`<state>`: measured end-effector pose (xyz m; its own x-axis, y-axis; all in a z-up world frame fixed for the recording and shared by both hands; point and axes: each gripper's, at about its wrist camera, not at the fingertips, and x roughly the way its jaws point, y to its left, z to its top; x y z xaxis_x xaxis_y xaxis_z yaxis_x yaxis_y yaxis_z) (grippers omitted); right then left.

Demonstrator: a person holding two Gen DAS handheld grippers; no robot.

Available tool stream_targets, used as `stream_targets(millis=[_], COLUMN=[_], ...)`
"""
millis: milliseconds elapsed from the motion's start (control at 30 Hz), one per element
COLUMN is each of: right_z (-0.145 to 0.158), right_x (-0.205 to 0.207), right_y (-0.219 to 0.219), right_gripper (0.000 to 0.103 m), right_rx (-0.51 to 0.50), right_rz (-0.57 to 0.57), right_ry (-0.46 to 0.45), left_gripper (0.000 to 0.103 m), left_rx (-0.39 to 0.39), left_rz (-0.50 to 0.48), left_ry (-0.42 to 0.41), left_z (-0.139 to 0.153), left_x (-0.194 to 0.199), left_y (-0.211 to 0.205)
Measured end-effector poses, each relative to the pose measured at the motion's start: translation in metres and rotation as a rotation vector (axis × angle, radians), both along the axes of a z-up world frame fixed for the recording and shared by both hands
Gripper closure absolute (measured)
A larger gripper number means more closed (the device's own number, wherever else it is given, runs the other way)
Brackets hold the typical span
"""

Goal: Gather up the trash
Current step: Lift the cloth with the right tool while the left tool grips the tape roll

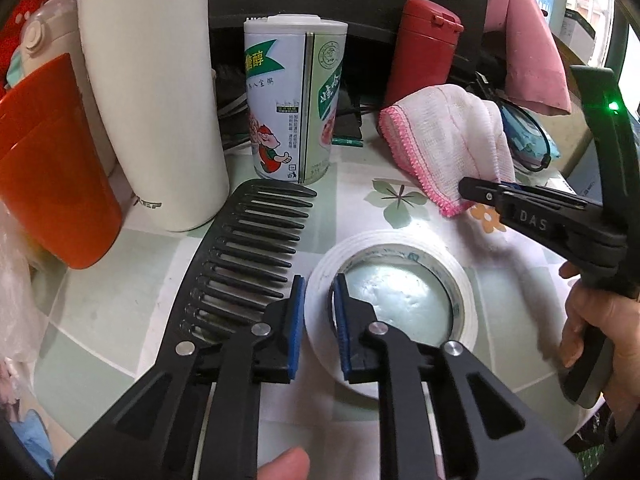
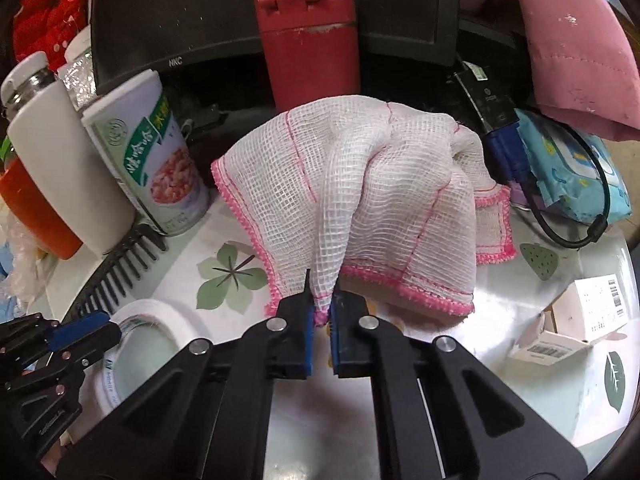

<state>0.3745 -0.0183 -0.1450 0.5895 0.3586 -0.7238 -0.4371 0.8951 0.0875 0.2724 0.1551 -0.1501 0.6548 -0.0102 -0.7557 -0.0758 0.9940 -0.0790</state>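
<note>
My left gripper [image 1: 318,296] straddles the near-left wall of a white tape roll [image 1: 466,300] lying flat on the table; its jaws are closed on that wall. The roll also shows in the right wrist view [image 2: 160,316]. My right gripper [image 2: 321,300] is shut on the pink-edged hem of a white mesh cloth [image 2: 360,184], which bunches up above the table. The cloth [image 1: 452,144] and right gripper [image 1: 472,190] show at right in the left wrist view. The left gripper [image 2: 96,322] shows at lower left in the right wrist view.
A black comb [image 1: 240,264] lies left of the roll. Behind stand a green-white can [image 1: 288,104], a white bottle [image 1: 160,112], a red flask [image 2: 308,32], an orange cup [image 1: 52,168]. A wipes pack [image 2: 572,172], cables and small cardboard boxes [image 2: 588,316] lie right.
</note>
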Motion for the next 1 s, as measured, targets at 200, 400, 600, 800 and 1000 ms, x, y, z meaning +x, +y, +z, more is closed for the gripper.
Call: stream_targets(millis=[200, 400, 600, 800, 1000], right_z=[0.008, 0.021, 0.042, 0.056, 0.061], right_x=[-0.009, -0.033, -0.06, -0.087, -0.113], right_y=[-0.015, -0.026, -0.034, -0.042, -0.047], right_gripper=[0.097, 0.097, 0.097, 0.097, 0.097], right_rx=[0.035, 0.043, 0.048, 0.045, 0.044], right_rz=[-0.004, -0.004, 0.0, 0.003, -0.001], right_ry=[-0.014, -0.035, -0.062, -0.078, -0.084], left_gripper=[0.089, 0.089, 0.089, 0.089, 0.089], left_rx=[-0.012, -0.023, -0.025, -0.021, -0.023], left_rz=[-0.018, -0.024, -0.026, -0.033, -0.041], left_ry=[-0.009, -0.025, -0.044, -0.062, -0.074], left_z=[0.004, 0.015, 0.031, 0.046, 0.058], left_x=[-0.006, -0.018, -0.035, -0.058, -0.083], left_y=[-0.009, -0.014, -0.019, -0.025, -0.035])
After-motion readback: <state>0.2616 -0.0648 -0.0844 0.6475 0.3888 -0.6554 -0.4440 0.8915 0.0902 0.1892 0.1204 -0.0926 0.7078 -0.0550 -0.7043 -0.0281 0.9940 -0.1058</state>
